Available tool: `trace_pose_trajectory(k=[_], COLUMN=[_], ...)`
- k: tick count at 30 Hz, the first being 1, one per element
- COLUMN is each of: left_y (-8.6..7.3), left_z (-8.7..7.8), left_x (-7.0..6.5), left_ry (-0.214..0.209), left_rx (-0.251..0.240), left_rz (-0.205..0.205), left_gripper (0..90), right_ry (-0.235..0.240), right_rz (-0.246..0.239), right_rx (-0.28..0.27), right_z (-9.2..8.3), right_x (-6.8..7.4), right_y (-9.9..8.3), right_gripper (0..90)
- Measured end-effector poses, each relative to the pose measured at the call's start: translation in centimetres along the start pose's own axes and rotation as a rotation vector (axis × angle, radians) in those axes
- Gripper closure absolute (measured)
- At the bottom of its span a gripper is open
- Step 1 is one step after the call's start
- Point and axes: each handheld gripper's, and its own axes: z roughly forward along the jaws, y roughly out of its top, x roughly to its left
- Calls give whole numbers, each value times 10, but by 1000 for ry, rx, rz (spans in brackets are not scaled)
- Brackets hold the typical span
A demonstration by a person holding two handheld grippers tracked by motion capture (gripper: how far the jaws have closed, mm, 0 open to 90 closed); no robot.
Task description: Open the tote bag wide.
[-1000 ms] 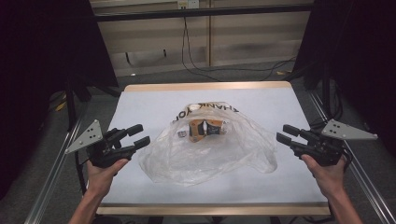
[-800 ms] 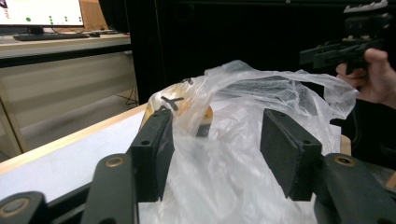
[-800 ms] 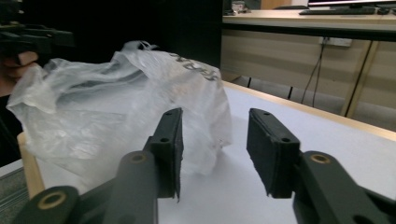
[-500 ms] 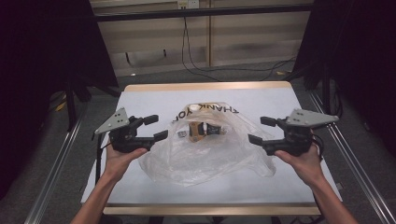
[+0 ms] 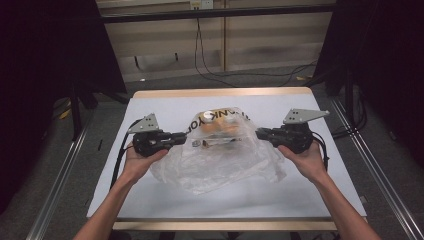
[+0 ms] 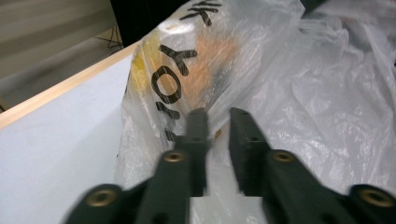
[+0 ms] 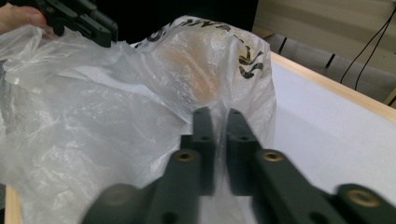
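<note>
- Scene: a clear plastic bag with black lettering lies crumpled near the middle of the white table. Orange and yellow goods sit inside its far part, under the lettering.
- Left gripper: it meets the bag's left edge in the high view. In the left gripper view its jaws stand slightly apart, with the film between and just past the tips. I cannot tell from these frames whether the film is pinched.
- Right gripper: it meets the bag's right edge. In the right gripper view the jaws stand a narrow gap apart, with the film bunched at the tips. Whether a fold is caught cannot be told.
- Step in hand, as judged: both tools are being set on opposite sides of the bag to take hold of the film. The likely aim is to spread or lift the bag so that the contents can be reached.
- Progress, as judged: early. The bag lies collapsed and its contents remain inside.
- Next move calls for: closing each pair of jaws on one fold of film, clear of the goods. An even pull from both sides is then needed, gentle enough that the thin film neither slips nor tears.
</note>
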Motion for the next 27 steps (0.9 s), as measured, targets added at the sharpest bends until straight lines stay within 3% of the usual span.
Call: trace_pose_trajectory(k=[7, 16, 18, 26, 27], left_y=[9, 22, 21, 14, 11], left_z=[5, 9, 11, 21, 24], left_x=[8, 31, 39, 55, 59], left_ry=[17, 42, 47, 51, 47], left_rx=[6, 8, -1, 13, 33], left_rz=[14, 6, -23, -67, -77], left_gripper=[900, 900, 900, 900, 900], right_ry=[3, -2, 0, -18, -18], right_rz=[43, 74, 75, 115, 125], right_rx=[-54, -96, -103, -113, -101], right_z=[11, 32, 37, 58, 65], right_x=[-21, -41, -44, -60, -65], right_y=[7, 26, 30, 36, 34], right_gripper=[900, 900, 900, 900, 900])
